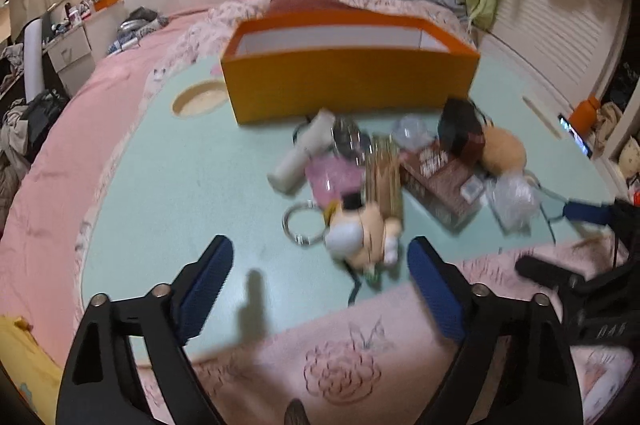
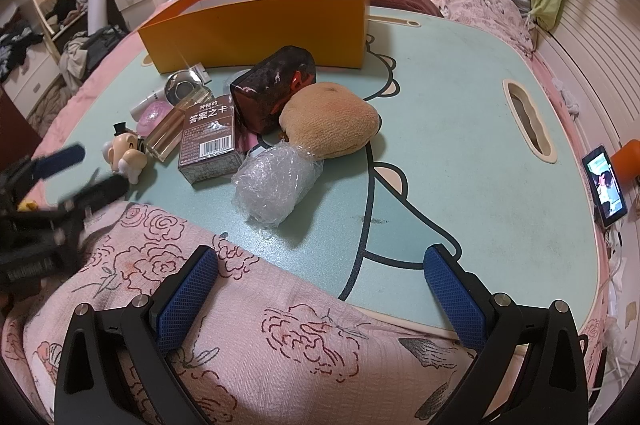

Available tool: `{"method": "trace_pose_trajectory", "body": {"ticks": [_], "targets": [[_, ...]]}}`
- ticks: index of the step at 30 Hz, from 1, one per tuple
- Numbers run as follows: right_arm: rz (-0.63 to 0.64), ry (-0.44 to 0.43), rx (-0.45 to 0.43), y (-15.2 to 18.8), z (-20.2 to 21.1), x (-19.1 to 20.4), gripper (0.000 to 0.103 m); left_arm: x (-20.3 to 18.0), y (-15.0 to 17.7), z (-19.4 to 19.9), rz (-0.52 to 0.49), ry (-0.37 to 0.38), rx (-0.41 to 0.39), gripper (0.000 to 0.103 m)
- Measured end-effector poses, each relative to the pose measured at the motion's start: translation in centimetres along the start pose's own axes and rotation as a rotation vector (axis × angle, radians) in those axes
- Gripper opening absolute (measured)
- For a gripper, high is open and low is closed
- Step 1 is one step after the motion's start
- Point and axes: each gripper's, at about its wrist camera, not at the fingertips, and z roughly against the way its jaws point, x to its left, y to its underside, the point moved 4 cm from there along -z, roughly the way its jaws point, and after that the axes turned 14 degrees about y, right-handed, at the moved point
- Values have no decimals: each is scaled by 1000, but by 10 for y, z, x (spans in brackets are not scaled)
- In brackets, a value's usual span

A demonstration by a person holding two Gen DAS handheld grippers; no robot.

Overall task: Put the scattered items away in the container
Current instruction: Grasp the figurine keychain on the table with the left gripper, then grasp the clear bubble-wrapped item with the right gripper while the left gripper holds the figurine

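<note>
An open orange box stands at the back of the mint lap table. In front of it lie a cartoon figurine, a brown card box, a bubble-wrap bundle, a tan plush, a dark pouch and a white tube. My left gripper is open, its tips just short of the figurine and not touching it. My right gripper is open over the table's near edge, holding nothing.
A clear ring, a pink item and a gold bottle lie in the same pile. A floral blanket covers the table's near edge. A lit phone stands at the right. Clothes lie on the bed behind.
</note>
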Motion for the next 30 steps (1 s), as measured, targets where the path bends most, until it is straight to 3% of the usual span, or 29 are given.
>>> {"method": "trace_pose_trajectory", "body": {"ticks": [7,9,11,16,22,25,30], "targets": [[0,0,0,0,0,1,103,-2,-8,-16,-10,56,17,74],[0,0,0,0,0,0,103,-5,-6,-23,-23,58,41,63],[0,0,0,0,0,1,103,-7,-4,-27,-38,50,40,43],[0,-1,0,0,0,1,103,-7,-2,-13,-32,82,-25,43],[-15,-13,-7,-1,2,-1,103,3,1,26,9,64,-216,43],[-41,-37,-32,-2,9,-3,103,6,0,27,17,43,-228,43],[-44,-70,-175,-17,38,0,98,2,1,22,-7,27,-213,43]]}}
